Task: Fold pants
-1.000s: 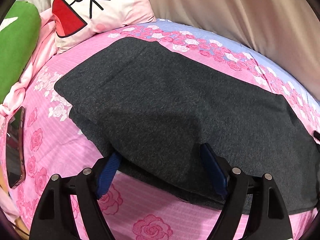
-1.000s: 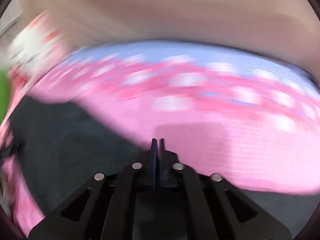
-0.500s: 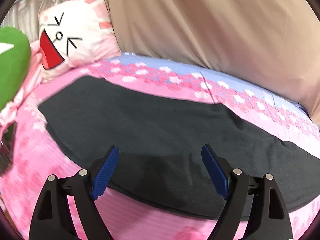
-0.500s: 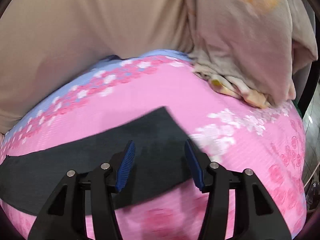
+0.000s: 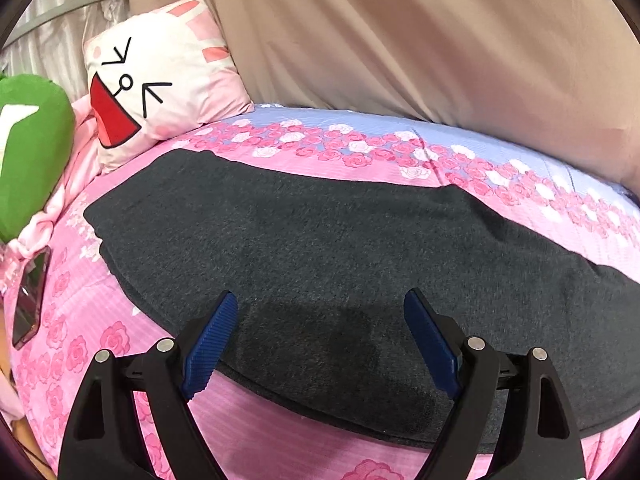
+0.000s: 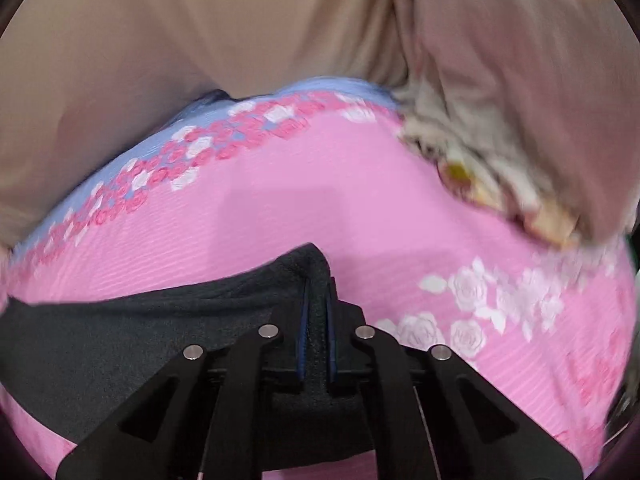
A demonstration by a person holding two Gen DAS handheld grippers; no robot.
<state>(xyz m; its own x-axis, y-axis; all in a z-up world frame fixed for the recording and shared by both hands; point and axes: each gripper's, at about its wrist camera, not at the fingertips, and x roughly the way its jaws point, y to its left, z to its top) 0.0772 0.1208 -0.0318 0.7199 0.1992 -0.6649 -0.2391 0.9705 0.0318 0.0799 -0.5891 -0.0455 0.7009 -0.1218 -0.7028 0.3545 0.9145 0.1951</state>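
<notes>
Closing on seemingly fleecy dark pants [image 6: 120, 320], right gripper [image 6: 318, 312] pinches 1 pointed corner.

Pink rose-print bedsheet [image 5: 280, 436], beige curtain [image 5: 400, 40] behind, cartoon-face pillow [image 5: 168, 64], green cushion [image 5: 28, 152]

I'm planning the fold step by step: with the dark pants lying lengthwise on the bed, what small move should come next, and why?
Probably lift the right gripper and carry its end over toward the other end. Its fingers are closing on the corner of the dark pants, with fabric between them. The left gripper hovers open over the near edge of the pants, which lie flat on the pink floral bedsheet.
</notes>
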